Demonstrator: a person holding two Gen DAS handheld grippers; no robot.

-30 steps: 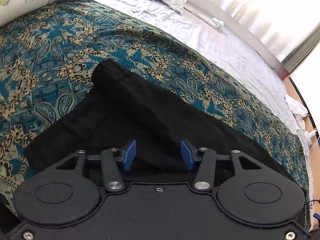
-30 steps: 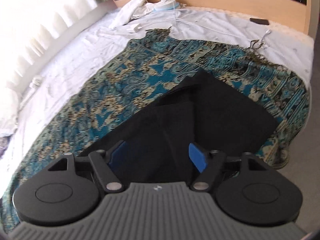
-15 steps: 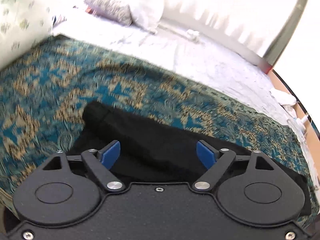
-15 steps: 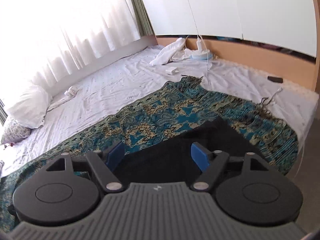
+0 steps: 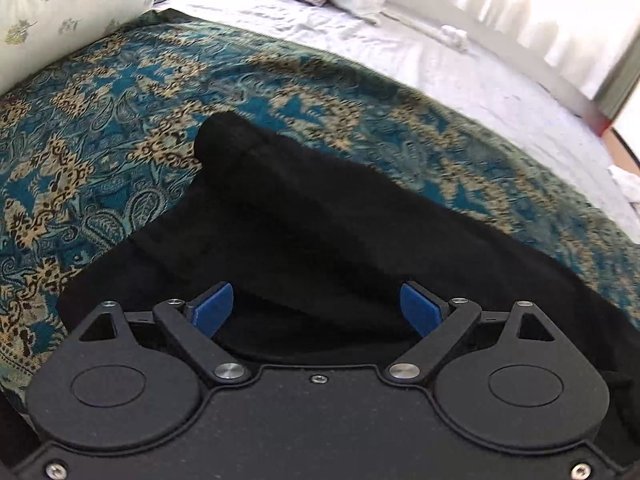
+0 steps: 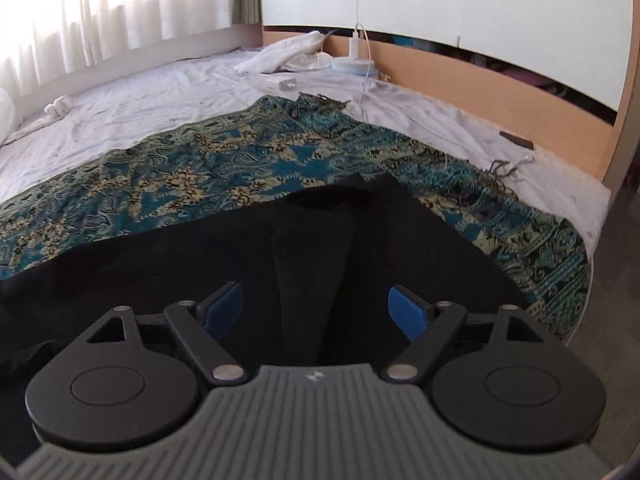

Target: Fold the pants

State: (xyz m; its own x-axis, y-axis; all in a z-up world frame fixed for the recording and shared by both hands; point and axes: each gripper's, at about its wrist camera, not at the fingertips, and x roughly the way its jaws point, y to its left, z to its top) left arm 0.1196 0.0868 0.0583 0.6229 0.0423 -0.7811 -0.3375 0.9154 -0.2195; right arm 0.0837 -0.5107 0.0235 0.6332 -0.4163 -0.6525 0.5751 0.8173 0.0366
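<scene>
Teal paisley bedspread (image 5: 120,92) carries black pants (image 5: 320,232), folded, spread flat. Left gripper (image 5: 317,309) just widened, jaws apart above the pants, nothing pinched. Right gripper (image 6: 315,312) likewise spread wide, just opening, pants (image 6: 312,248) below its fingertips.

Black cloth pants (image 5: 320,216): matt, soft, light-absorbing weave. Teal-and-gold paisley woven throw (image 5: 120,128): patterned textile, low sheen, fringed thread edge in the right wrist view. White cotton-like bed sheet (image 6: 152,100): matt, creased. Tan wood-look bed frame board (image 6: 460,76): smooth, flat finish. Left gripper (image 5: 317,308): matt black plastic body, smooth blue plastic pads, bright metal screws. Right gripper (image 6: 316,312): ribbed grey plastic housing, same black links.
</scene>
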